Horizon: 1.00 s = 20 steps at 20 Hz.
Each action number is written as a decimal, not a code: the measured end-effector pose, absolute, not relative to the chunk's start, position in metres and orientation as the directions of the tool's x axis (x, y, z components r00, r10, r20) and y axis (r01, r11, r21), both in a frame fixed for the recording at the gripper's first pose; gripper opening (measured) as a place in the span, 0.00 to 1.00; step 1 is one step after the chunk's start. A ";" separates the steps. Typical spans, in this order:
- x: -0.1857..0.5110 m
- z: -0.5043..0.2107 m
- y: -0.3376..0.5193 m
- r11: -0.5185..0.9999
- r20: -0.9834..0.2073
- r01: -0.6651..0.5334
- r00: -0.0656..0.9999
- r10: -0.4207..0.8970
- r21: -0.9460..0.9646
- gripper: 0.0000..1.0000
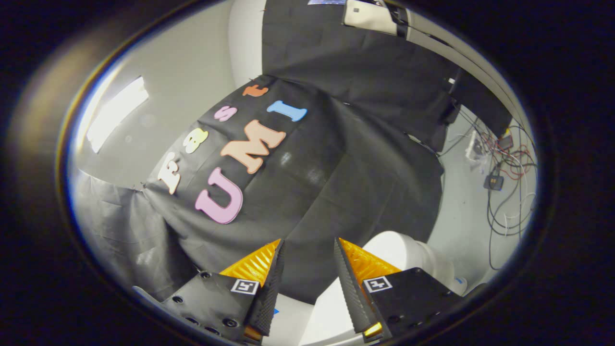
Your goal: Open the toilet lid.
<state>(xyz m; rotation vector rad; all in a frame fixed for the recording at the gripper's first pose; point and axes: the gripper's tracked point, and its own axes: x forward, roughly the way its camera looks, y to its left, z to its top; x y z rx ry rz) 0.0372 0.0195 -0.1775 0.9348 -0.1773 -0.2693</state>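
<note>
I see a lit ceiling panel far off to the gripper's left, w/ black cloth wall straight ahead. My gripper is open, fingers apart, nothing btwn them, touching nothing. White toilet sits below and just right of the fingers, partly behind the right one; can't tell lid position. Cables lie on floor further right.

The toilet lies beneath the claw, cables beyond.
</note>
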 end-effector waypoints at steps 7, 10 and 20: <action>-0.004 -0.263 0.018 0.444 -0.156 0.358 0.890 -0.428 0.822 0.64; -0.014 -0.283 0.022 0.403 -0.226 0.425 0.862 -0.453 0.811 0.64; -0.016 -0.332 0.039 0.306 -0.364 0.485 0.852 -0.375 0.819 0.58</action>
